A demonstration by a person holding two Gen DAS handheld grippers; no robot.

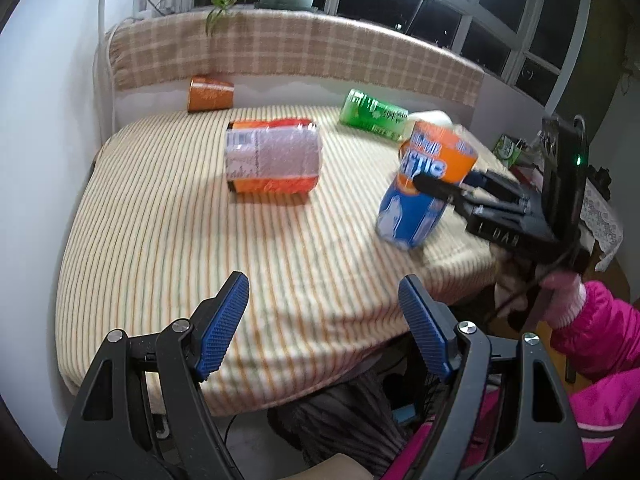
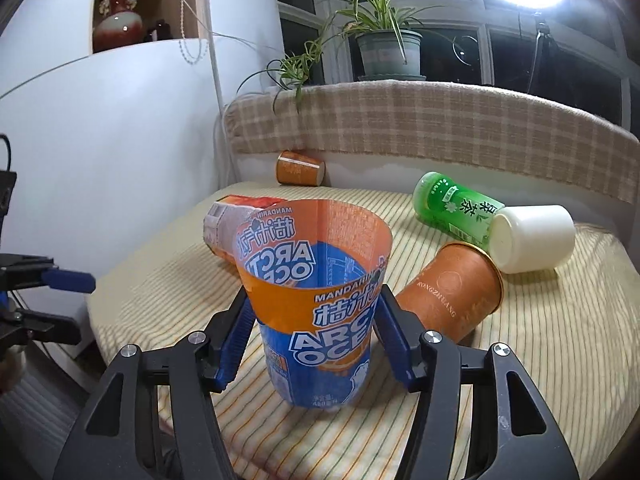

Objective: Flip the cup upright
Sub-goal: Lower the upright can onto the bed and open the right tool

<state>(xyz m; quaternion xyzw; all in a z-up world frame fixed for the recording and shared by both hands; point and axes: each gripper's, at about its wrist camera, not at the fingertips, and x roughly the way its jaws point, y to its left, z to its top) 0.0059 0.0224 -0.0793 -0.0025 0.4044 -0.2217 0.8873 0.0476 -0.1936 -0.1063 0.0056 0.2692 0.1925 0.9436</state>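
In the left wrist view, the left gripper hangs over the near edge of the striped tablecloth, its blue pads spread wide with nothing between them. Its lower body is cut off by the frame. Far back by the checked blanket, a small orange paper cup lies on its side. Further right, a bubble-wrapped orange box lies flat mid-table, with open cloth all around it. Beyond it lies a green tea bottle, its far end hidden behind the cup.

The Arctic Ocean cup, a cut orange-and-blue bottle sleeve, stands near the right front of the table with its long axis close to vertical, leaning slightly, open mouth up. Motion blur smears it in the left view. The right gripper pinches it at mid-height, blue pads pressed on both sides.

Just right of it, a brown paper cup lies on its side, rim touching a toppled white cup. Bare striped cloth stretches in front, down to the table's near edge.
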